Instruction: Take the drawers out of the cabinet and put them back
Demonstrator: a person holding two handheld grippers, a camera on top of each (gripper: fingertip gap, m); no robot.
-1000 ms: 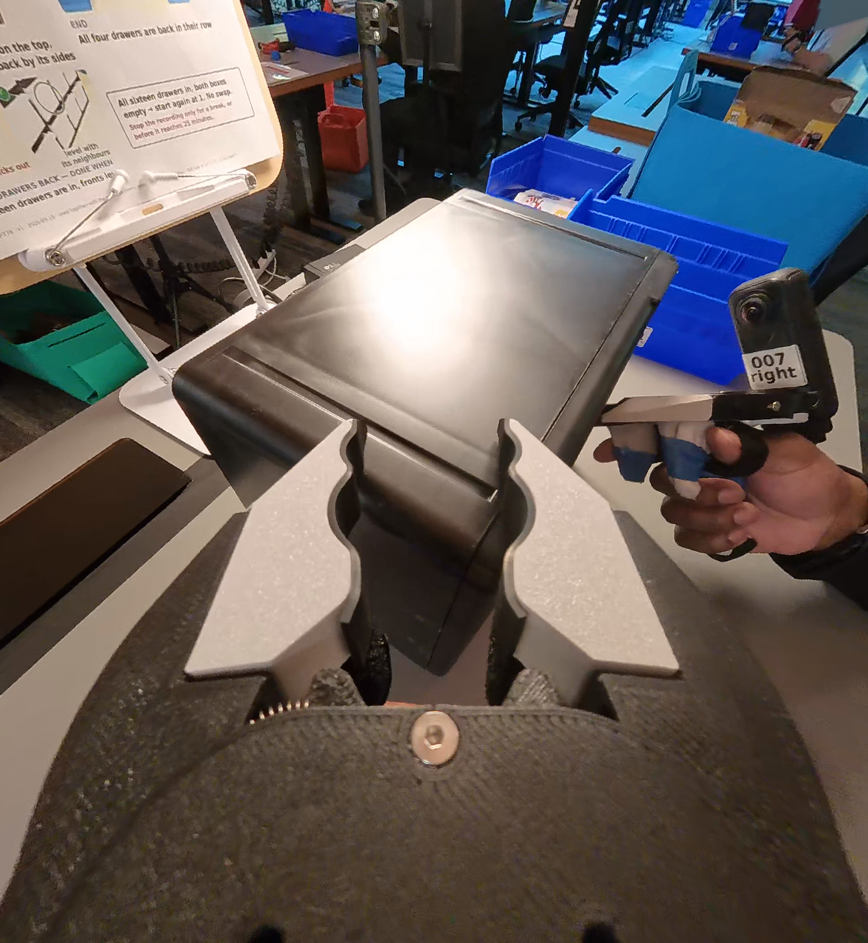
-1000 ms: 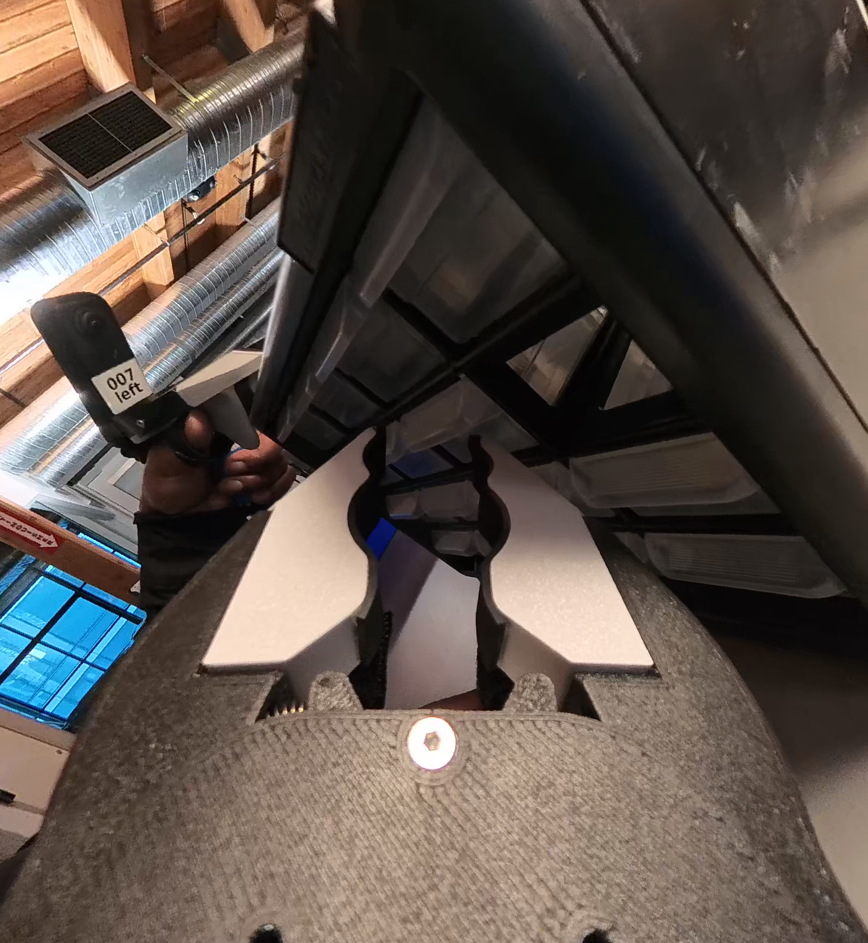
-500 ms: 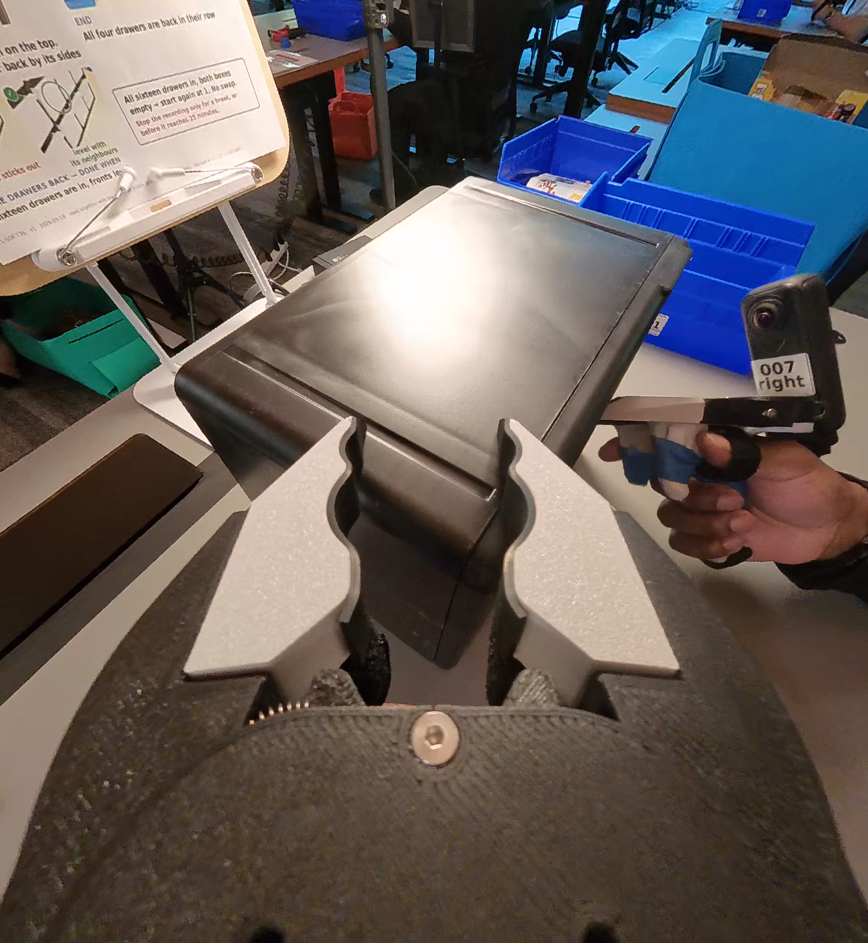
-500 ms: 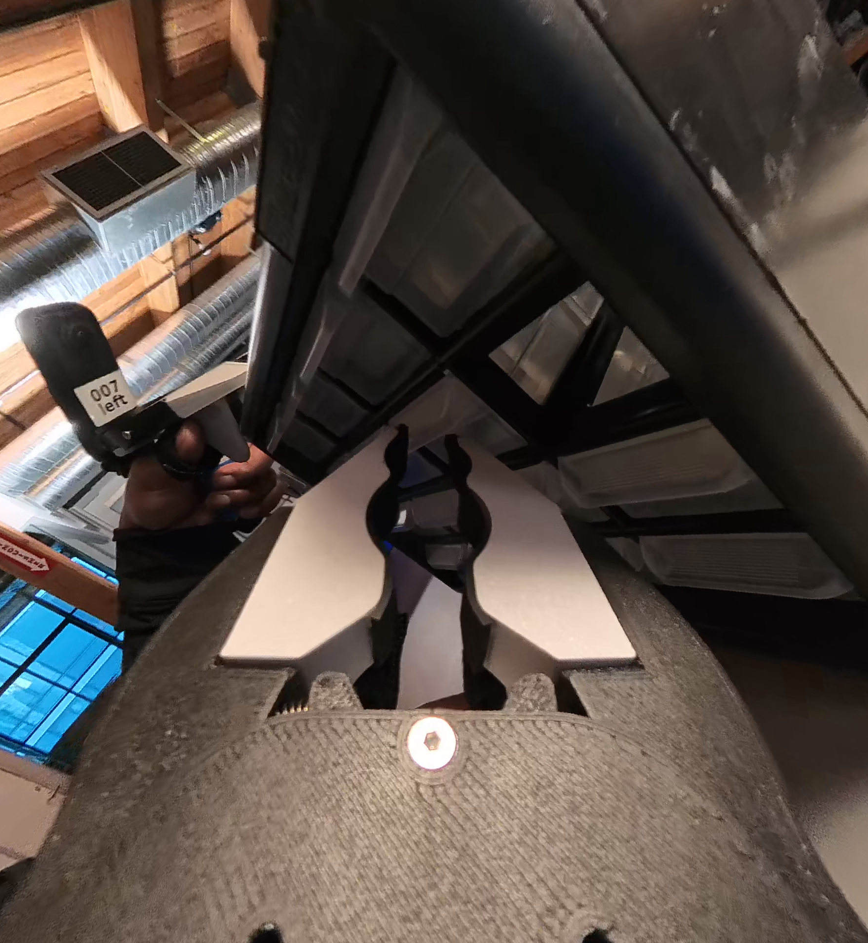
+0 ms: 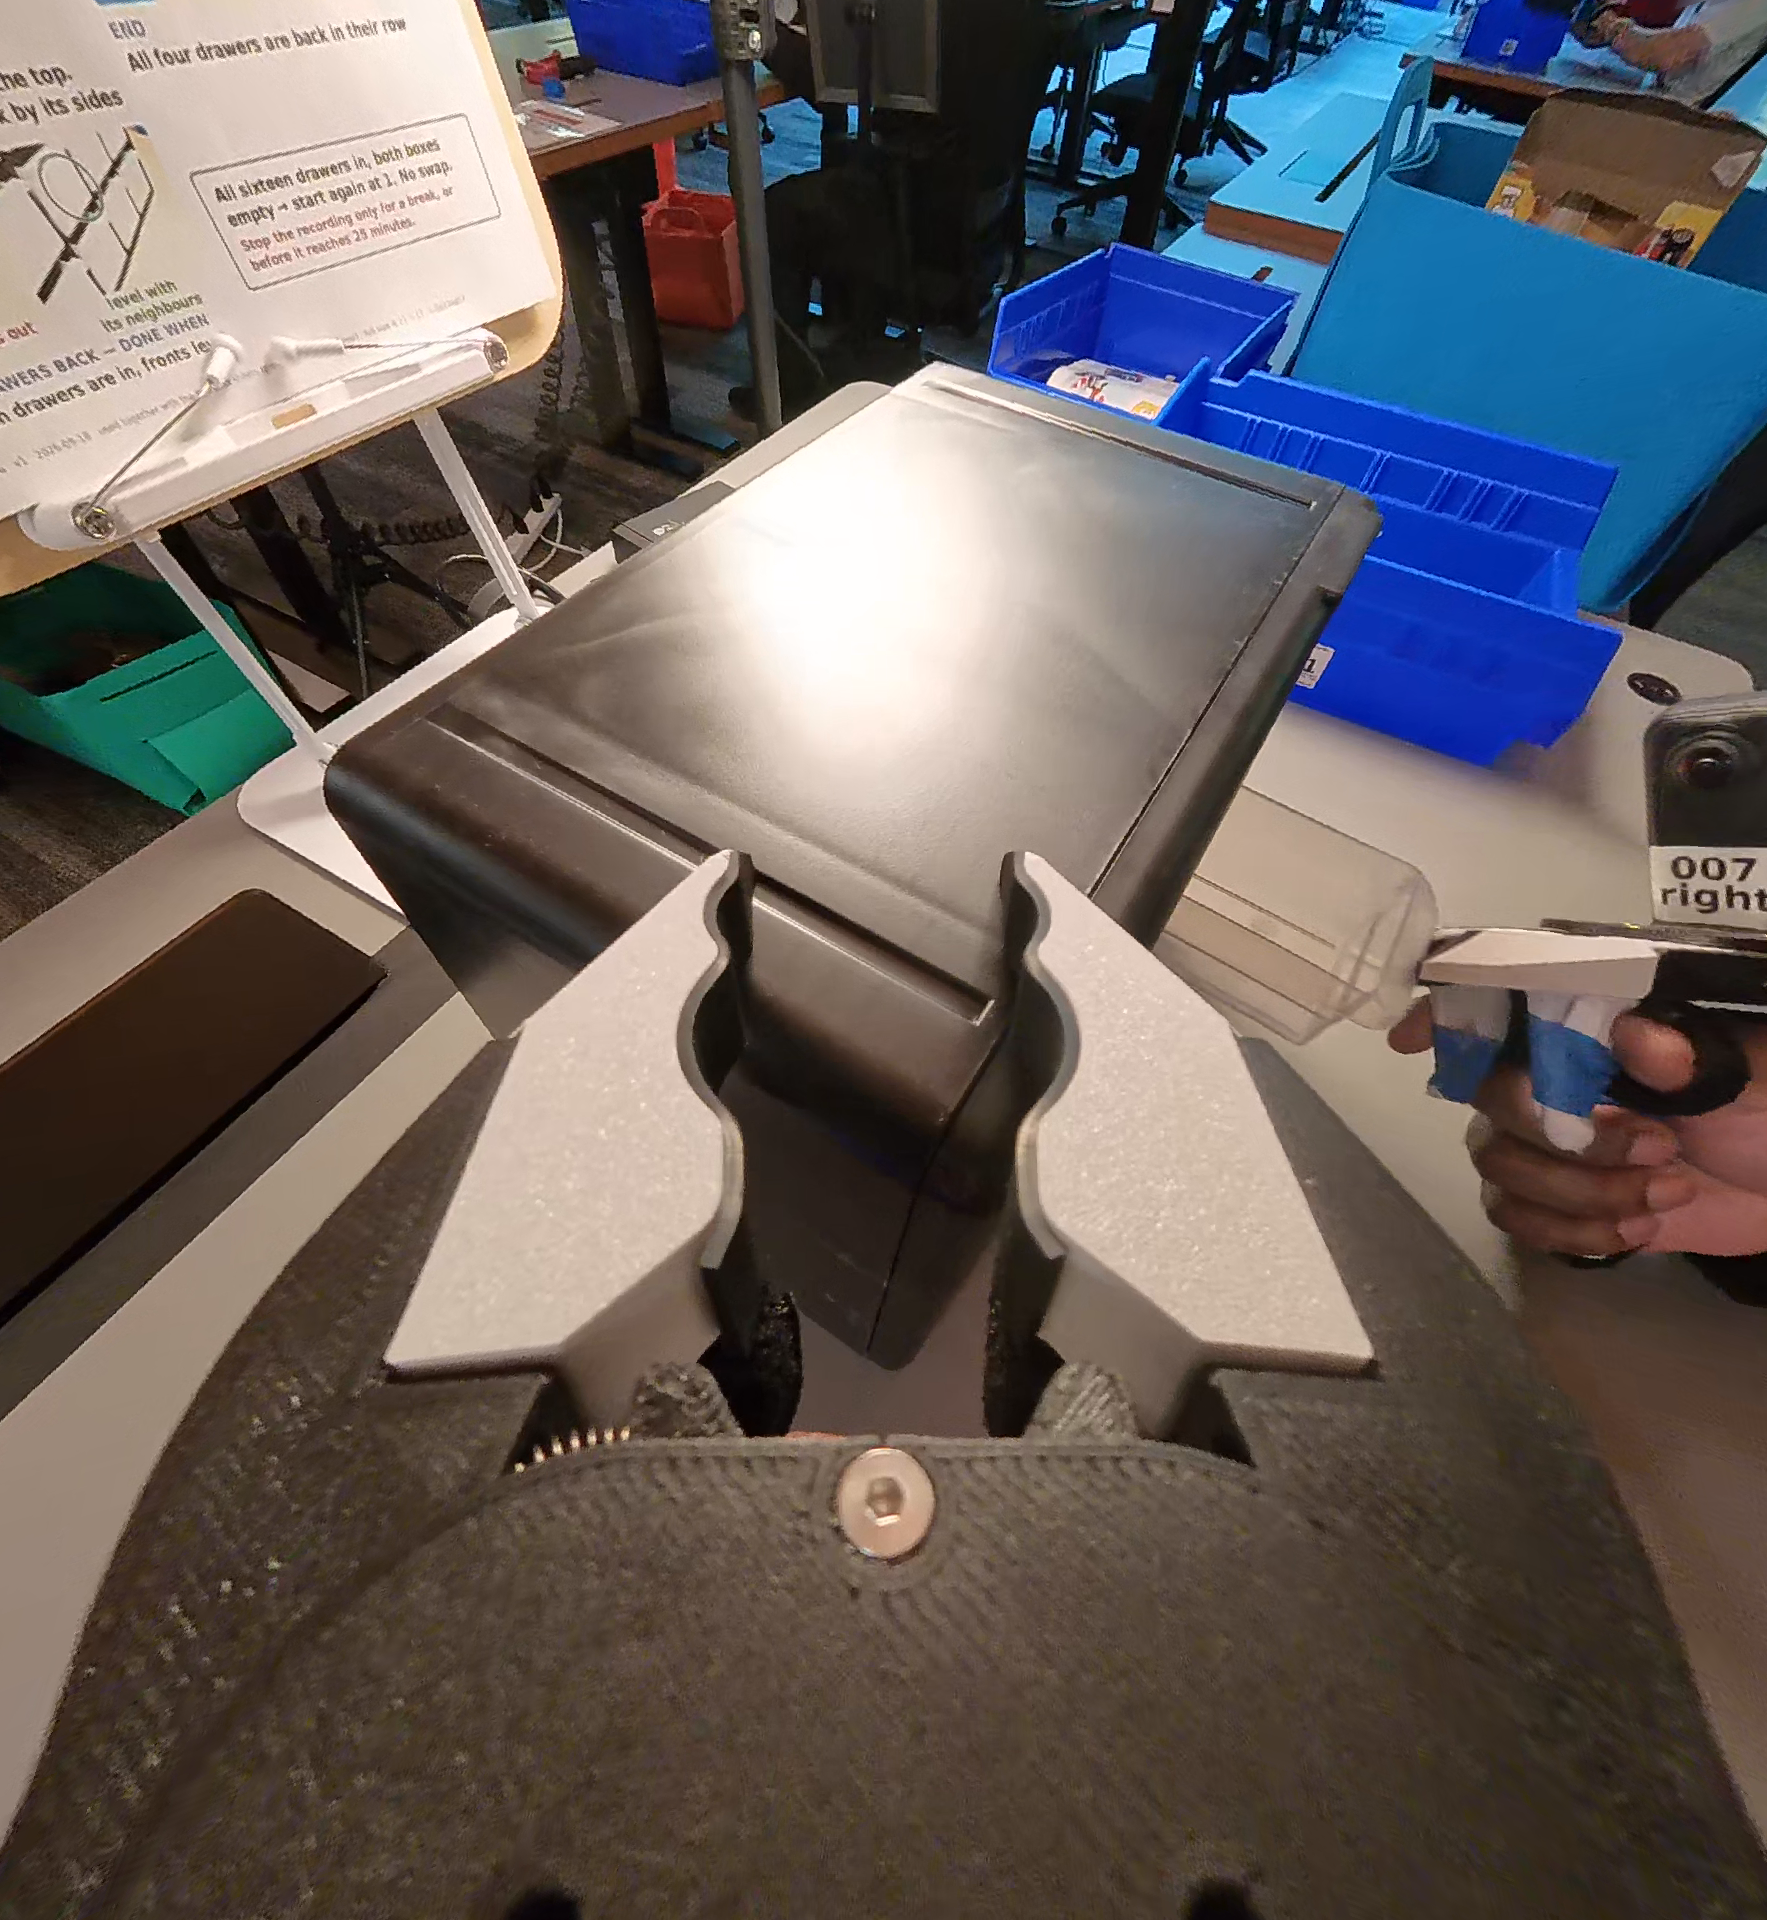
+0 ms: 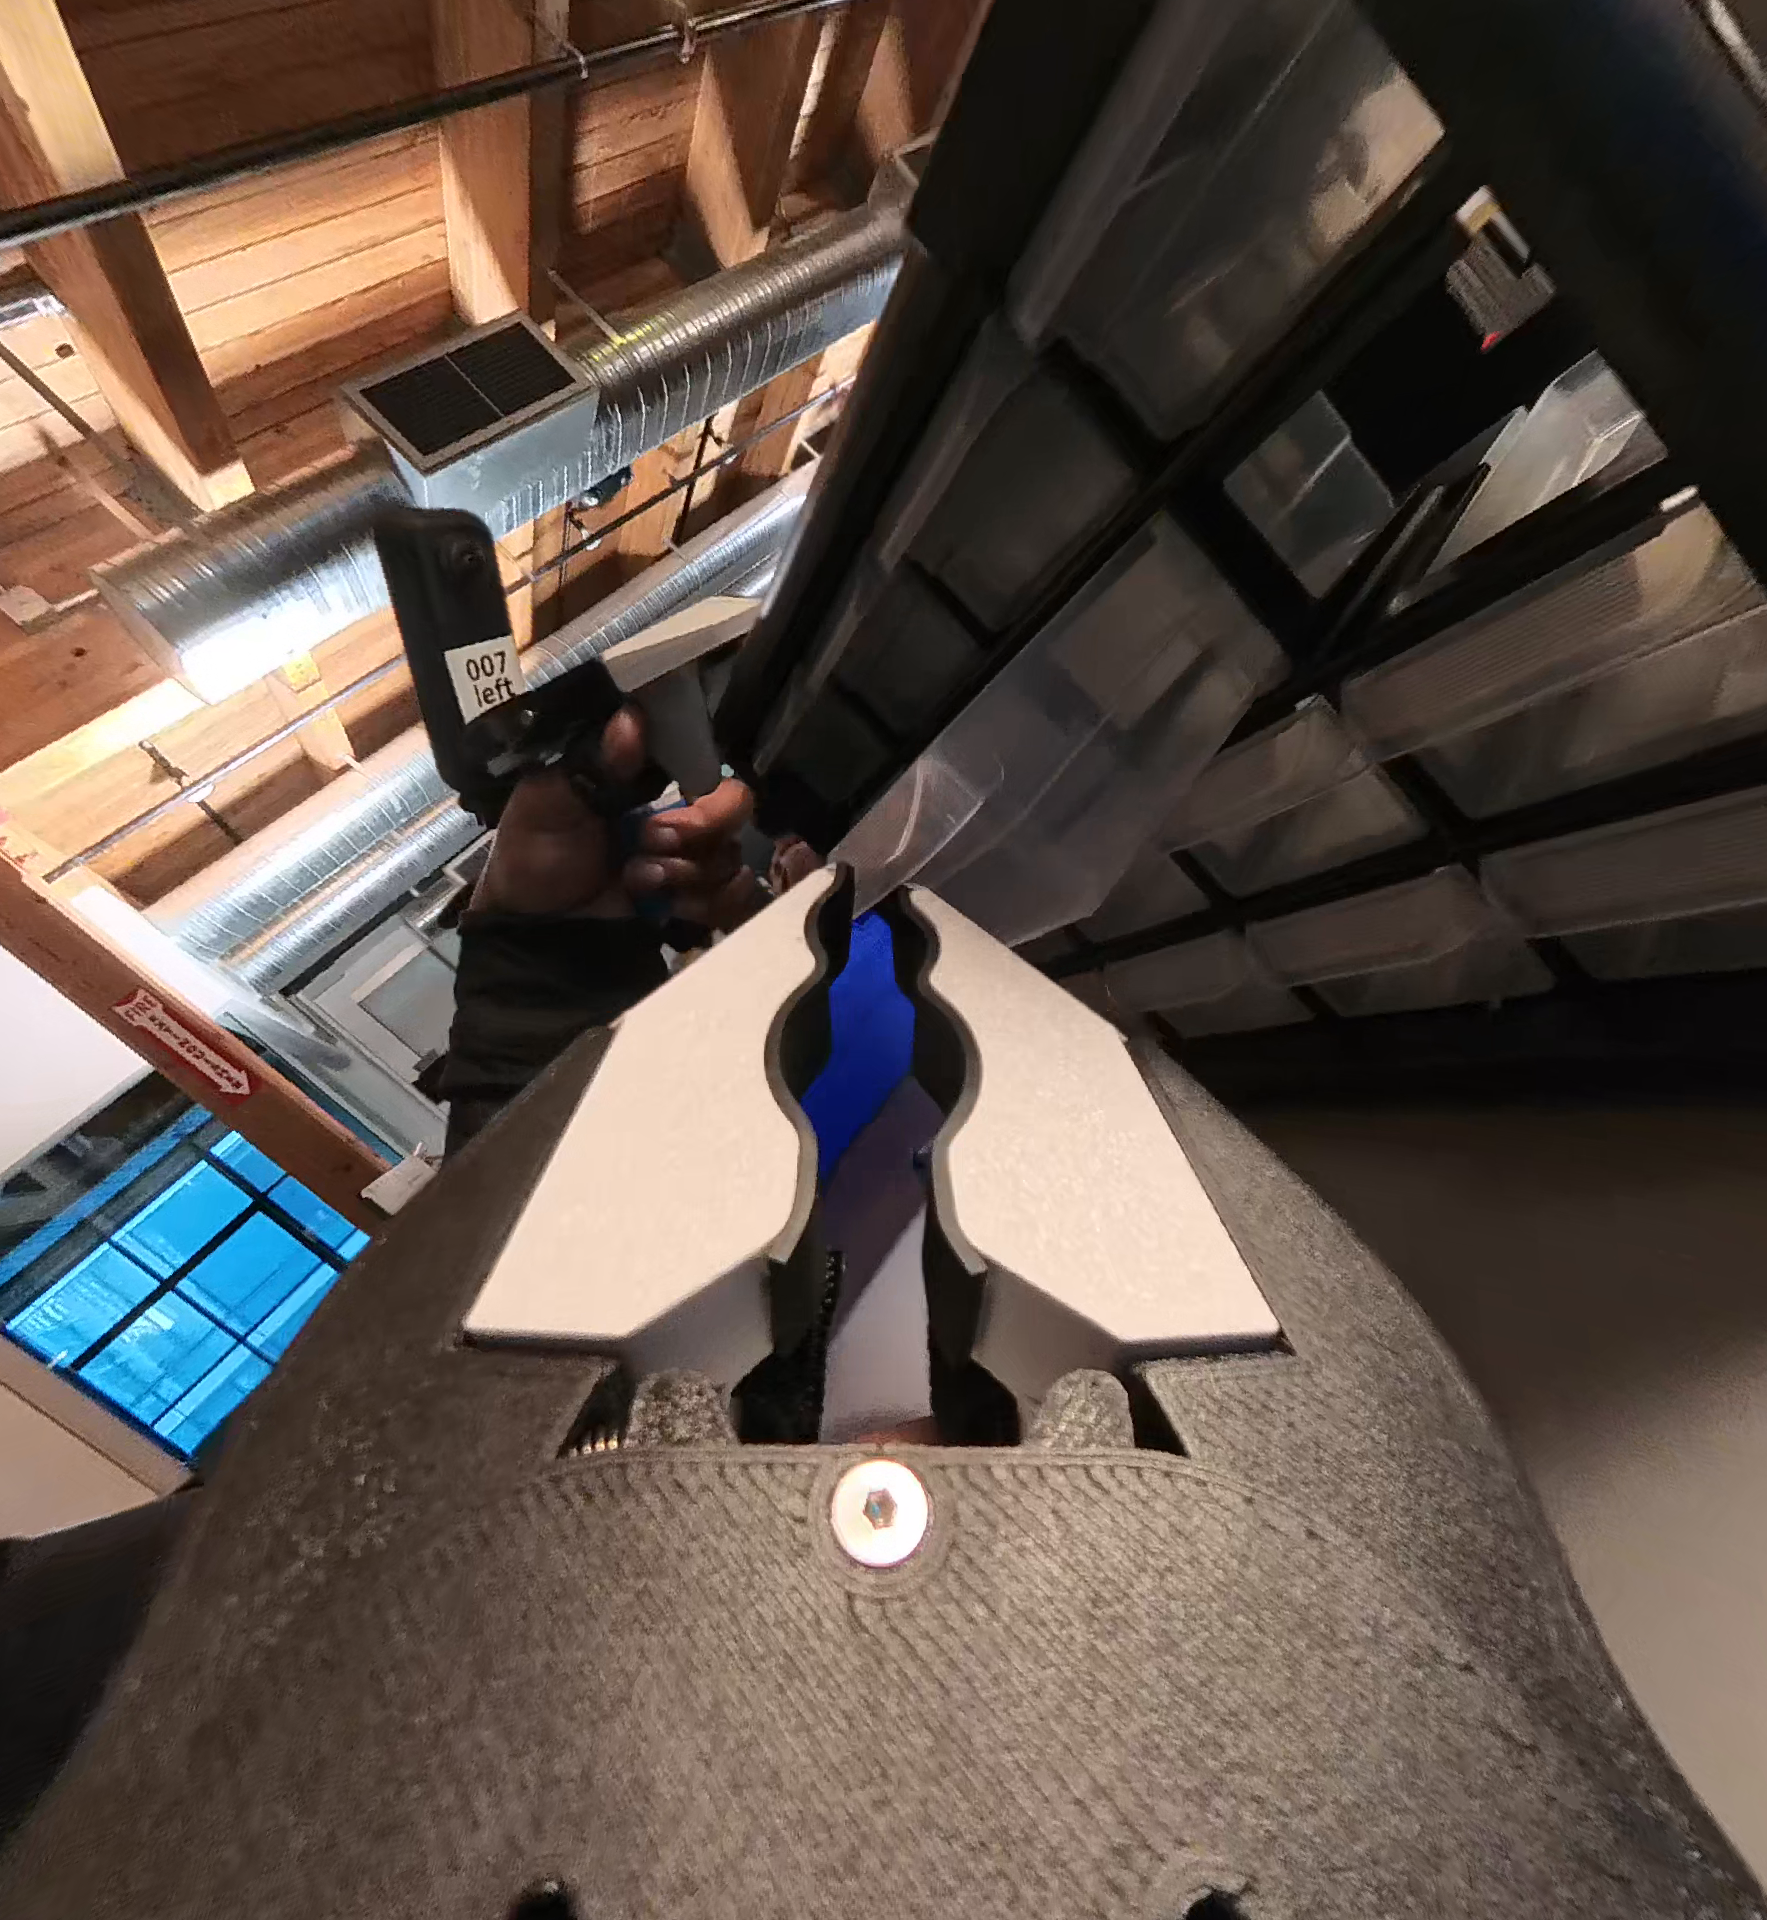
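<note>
Left wrist view: While the left gripper (image 5: 874, 883) jaws, set wide, brace the cabinet (image 5: 858, 665) corner on the tabletop (image 5: 1627, 1455), a slip could let it shift.
Right wrist view: The right gripper (image 6: 874, 899) jaws pinch only the part-drawn clear drawer (image 6: 1055, 758) by its front lip; it may twist free and drop.

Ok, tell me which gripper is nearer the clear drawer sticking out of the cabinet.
Right. The right gripper pinches the clear drawer by its front lip; the left gripper straddles the cabinet top's near edge, away from it.
</note>
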